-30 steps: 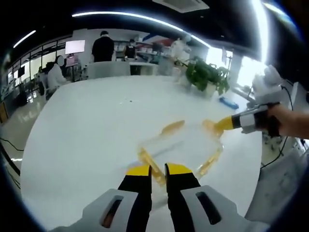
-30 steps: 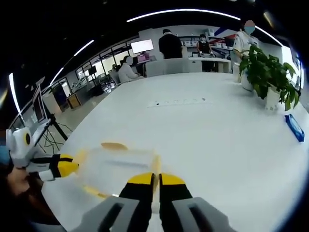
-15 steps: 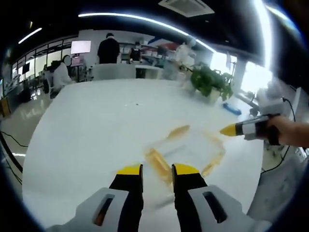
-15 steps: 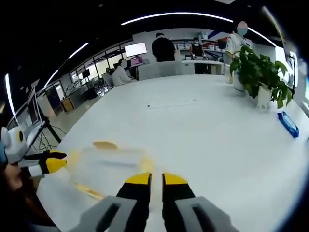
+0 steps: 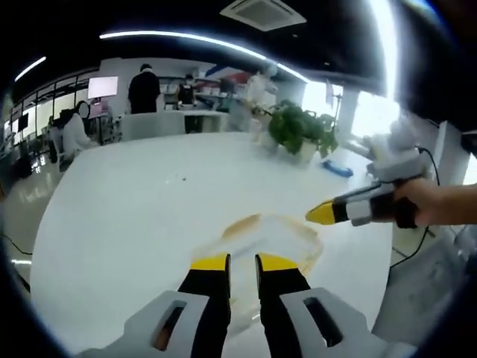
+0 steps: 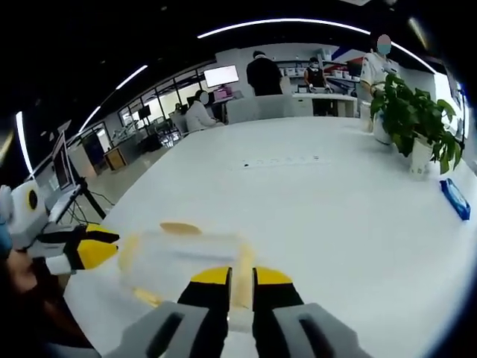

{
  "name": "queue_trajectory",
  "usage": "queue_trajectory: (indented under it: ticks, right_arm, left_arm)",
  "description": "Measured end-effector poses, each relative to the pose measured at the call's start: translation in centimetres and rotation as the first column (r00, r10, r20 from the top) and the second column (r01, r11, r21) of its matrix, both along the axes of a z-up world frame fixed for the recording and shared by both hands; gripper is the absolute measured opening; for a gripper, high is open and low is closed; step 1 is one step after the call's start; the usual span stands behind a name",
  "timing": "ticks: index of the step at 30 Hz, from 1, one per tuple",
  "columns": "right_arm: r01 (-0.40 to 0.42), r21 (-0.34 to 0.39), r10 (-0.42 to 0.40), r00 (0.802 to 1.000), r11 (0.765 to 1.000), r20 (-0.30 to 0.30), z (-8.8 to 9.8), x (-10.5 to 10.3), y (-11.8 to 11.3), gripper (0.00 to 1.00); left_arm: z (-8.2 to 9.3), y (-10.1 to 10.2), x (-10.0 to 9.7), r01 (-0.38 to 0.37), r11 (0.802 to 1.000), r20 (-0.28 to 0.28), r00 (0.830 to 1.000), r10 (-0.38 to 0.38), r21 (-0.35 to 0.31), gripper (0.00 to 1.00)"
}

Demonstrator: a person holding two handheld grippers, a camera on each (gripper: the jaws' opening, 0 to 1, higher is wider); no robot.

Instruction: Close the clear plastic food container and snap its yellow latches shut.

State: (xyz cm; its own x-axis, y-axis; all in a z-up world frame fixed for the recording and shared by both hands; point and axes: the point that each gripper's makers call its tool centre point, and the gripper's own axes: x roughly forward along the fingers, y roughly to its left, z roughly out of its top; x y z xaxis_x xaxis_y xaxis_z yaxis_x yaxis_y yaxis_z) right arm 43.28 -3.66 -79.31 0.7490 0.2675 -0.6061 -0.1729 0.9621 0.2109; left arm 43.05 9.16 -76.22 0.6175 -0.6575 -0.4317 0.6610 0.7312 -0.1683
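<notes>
A clear plastic food container (image 5: 272, 239) lies on a broad white table (image 5: 134, 216), blurred in both views; its yellow latches (image 6: 170, 228) show as smears along its edges, and whether they are snapped down cannot be told.

In the left gripper view, the left claw (image 5: 242, 262) rises from the bottom with its yellow-tipped jaws a narrow gap apart, holding nothing, their tips at the near edge of the container; the right claw (image 5: 323, 213) comes in from the right, gripped by a person's hand (image 5: 421, 210), its yellow tips appearing to meet in a point just above the container's far right corner, though the gap cannot be judged from this side.

In the right gripper view, the right claw (image 6: 232, 277) stands with its jaws slightly parted; a yellow latch strip (image 6: 240, 270) lies in line with the gap, and whether the jaws pinch it cannot be told; the left claw (image 6: 89, 252) enters from the left, its yellow tips close to the container's left end, its two jaws visibly apart.

The right gripper view gives a clearer look at a potted plant (image 6: 414, 119) and a flat blue object (image 6: 455, 198) near the table's far right edge; the left gripper view shows the same plant (image 5: 302, 130) smaller and further off; people (image 6: 264, 73) stand and sit at desks beyond the table in both.
</notes>
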Motion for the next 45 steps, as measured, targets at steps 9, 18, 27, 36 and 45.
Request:
queue_trajectory:
  ticks: [9, 18, 27, 36, 45]
  right_arm:
    - [-0.016, 0.003, 0.016, 1.0, 1.0, -0.017, -0.6, 0.0, 0.3, 0.1]
    - [-0.033, -0.002, 0.032, 0.999, 0.999, -0.026, -1.2, 0.1, 0.7, 0.12]
    - [-0.036, -0.002, 0.036, 0.999, 0.999, -0.031, -1.4, 0.1, 0.9, 0.13]
    - [-0.037, -0.002, 0.037, 0.999, 0.999, -0.038, -1.6, -0.1, 1.0, 0.13]
    - [-0.035, 0.0, 0.034, 0.999, 0.999, -0.038, -1.7, 0.0, 0.9, 0.13]
  left_arm:
    - [-1.6, -1.2, 0.0, 0.022, 0.999, -0.015, 1.0, -0.021, 0.041, 0.3]
    - [-1.8, -0.2, 0.2, -0.006, 0.998, -0.016, 1.0, 0.007, 0.066, 0.32]
    - [-1.2, 0.8, -0.3, -0.054, 0.998, -0.044, 0.998, 0.055, 0.025, 0.3]
    - [-1.8, -1.1, -1.1, -0.015, 1.0, -0.06, 0.998, 0.016, 0.02, 0.33]
    - [-1.6, 0.0, 0.0, -0.107, 0.994, -0.045, 0.993, 0.108, 0.018, 0.34]
